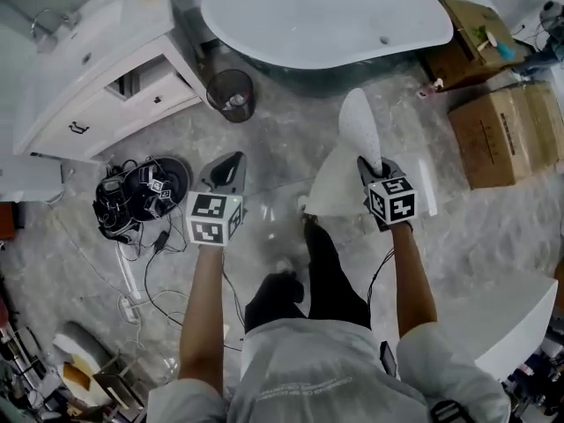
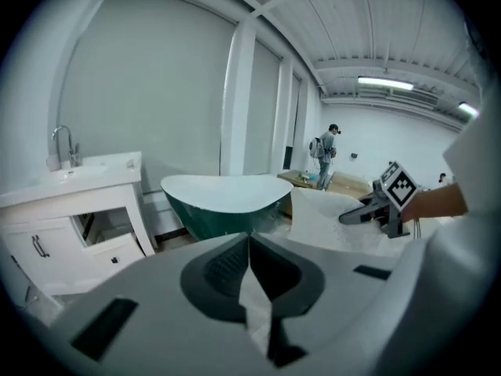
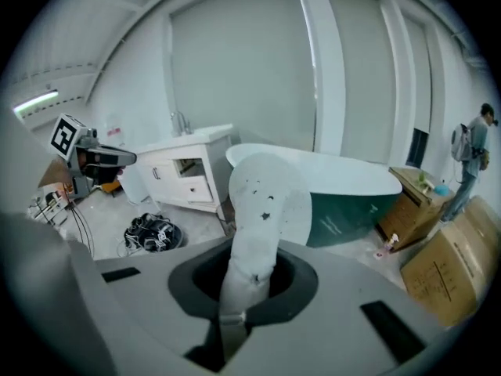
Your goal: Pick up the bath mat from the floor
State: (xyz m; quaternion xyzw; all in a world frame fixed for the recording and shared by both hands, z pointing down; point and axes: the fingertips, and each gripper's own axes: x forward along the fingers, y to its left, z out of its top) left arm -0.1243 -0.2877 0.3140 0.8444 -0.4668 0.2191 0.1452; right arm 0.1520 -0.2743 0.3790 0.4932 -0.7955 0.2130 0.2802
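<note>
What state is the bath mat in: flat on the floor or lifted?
Lifted: the right gripper pinches the bath mat, which droops above the floor.

Soft, even light comes from ceiling strip lights (image 2: 385, 82), with mild glare and faint shadows. Both gripper views bulge and darken at their round edges; the nearest foreground is blurred.

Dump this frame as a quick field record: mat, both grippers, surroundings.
left gripper: shut on a thin white edge of the bath mat
right gripper: shut on the bath mat, one end standing up past the jaws
bath mat: white, held up between the two
beyond: bathtub, white vanity, wastebasket, cardboard boxes
</note>
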